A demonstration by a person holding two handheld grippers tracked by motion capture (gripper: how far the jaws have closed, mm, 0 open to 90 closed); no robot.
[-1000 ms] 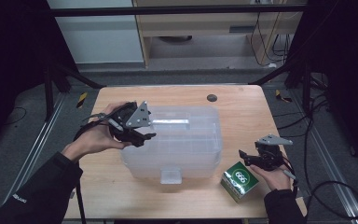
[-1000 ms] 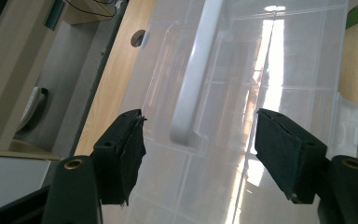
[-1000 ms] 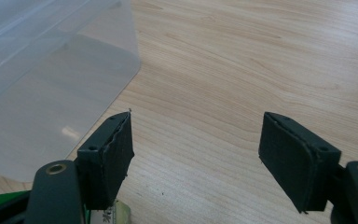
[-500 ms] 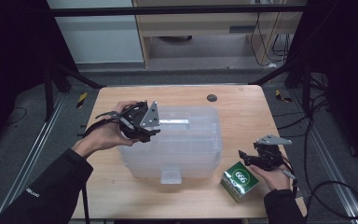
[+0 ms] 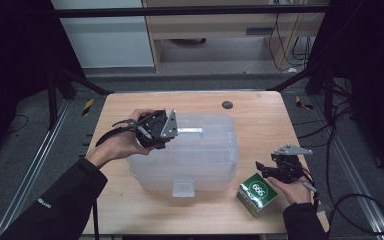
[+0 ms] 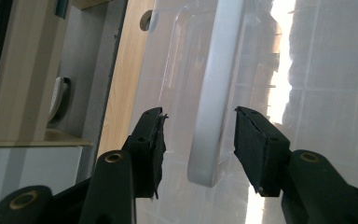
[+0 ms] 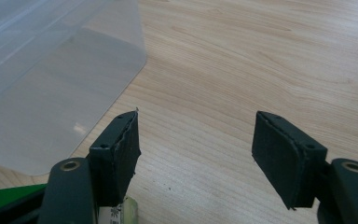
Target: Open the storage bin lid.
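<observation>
- Clear plastic storage box [image 5: 187,155] with its lid on sits mid-table on the wooden table [image 5: 260,115]; its front latch faces the person; a white handle [image 5: 192,131] runs along the lid top
- Left gripper [image 5: 172,136], held in the person's left hand [image 5: 117,145], lies over the left part of the lid, jaws pointing toward the handle
- In the left gripper view the left gripper [image 6: 198,140] has its jaws on either side of the rounded end of the white handle [image 6: 212,98]; the jaws have just been closing, yet a gap shows between each pad and the handle, so nothing is gripped yet
- Right gripper [image 5: 262,170] rests low near the table's right front corner, in the person's right hand [image 5: 292,187], well apart from the left gripper
- Green carton [image 5: 256,192] stands just beside that gripper, on the table right of the box's front corner
- In the right gripper view the right gripper [image 7: 196,147] has its jaws spread wide over bare wood, nothing between them; they have just been closing slightly; a corner of the storage box [image 7: 51,79] lies ahead at the left; a sliver of the green carton [image 7: 9,193] shows at the lower left edge
- Small dark round spot [image 5: 226,104] marks the far part of the tabletop, beyond the box
</observation>
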